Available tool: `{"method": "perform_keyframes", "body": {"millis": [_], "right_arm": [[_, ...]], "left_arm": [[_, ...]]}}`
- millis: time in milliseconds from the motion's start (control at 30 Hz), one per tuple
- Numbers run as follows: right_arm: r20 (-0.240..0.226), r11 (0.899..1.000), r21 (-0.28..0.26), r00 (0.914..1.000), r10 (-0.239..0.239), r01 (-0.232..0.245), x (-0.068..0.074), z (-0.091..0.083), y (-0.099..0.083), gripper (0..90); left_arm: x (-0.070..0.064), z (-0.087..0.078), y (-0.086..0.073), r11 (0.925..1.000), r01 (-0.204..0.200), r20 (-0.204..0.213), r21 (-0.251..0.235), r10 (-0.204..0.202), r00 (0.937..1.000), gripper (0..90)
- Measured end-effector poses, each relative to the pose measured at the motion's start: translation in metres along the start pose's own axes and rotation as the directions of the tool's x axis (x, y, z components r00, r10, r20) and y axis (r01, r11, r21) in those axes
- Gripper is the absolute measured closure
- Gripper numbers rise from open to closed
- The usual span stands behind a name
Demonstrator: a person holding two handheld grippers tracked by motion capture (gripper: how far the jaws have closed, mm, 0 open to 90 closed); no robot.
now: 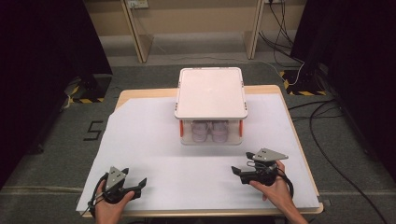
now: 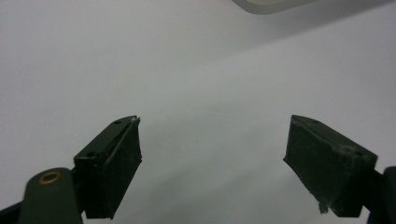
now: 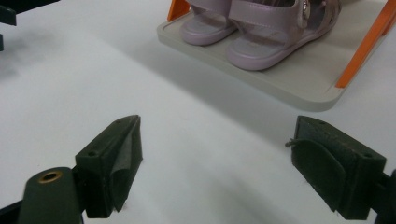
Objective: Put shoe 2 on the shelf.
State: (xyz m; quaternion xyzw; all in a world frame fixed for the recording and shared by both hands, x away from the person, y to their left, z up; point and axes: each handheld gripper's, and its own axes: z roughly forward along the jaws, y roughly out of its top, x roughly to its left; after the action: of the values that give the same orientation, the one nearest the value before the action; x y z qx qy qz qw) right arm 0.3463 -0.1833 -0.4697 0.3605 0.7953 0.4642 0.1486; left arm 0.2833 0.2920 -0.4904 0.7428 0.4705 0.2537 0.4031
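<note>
A white two-level rack (image 1: 211, 93) with orange corner posts stands at the table's far middle. On its lower shelf (image 3: 299, 86) sit two pale purple sandals (image 1: 210, 131) (image 3: 261, 28), toes toward me. My left gripper (image 1: 134, 185) rests open near the front left edge, nothing between its fingers (image 2: 112, 163). My right gripper (image 1: 239, 172) is open at the front right, a little short of the rack, its jaws wide apart over bare paper (image 3: 219, 154).
White paper (image 1: 140, 140) covers a wooden table (image 1: 261, 88). Dark curtains flank both sides. Cables (image 1: 327, 126) trail over the grey floor at the right, and yellow-black floor tape (image 1: 303, 91) lies beyond the table.
</note>
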Motion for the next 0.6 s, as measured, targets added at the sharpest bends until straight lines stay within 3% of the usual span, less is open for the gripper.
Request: {"method": "perform_keyframes", "body": {"millis": [367, 600], "right_arm": [[-0.013, 1.000, 0.004, 0.9999, -0.003, 0.003, 0.005, -0.013, -0.014, 16.1], [0.016, 0.999, 0.045, 0.9998, -0.009, 0.008, 0.007, -0.022, -0.029, 16.1]], "left_arm": [[0.000, 0.000, 0.000, 1.0000, 0.000, 0.003, 0.002, 0.000, 1.0000, 17.5], [0.001, 0.000, 0.000, 1.0000, -0.001, 0.004, 0.004, 0.001, 1.0000, 17.5]]}}
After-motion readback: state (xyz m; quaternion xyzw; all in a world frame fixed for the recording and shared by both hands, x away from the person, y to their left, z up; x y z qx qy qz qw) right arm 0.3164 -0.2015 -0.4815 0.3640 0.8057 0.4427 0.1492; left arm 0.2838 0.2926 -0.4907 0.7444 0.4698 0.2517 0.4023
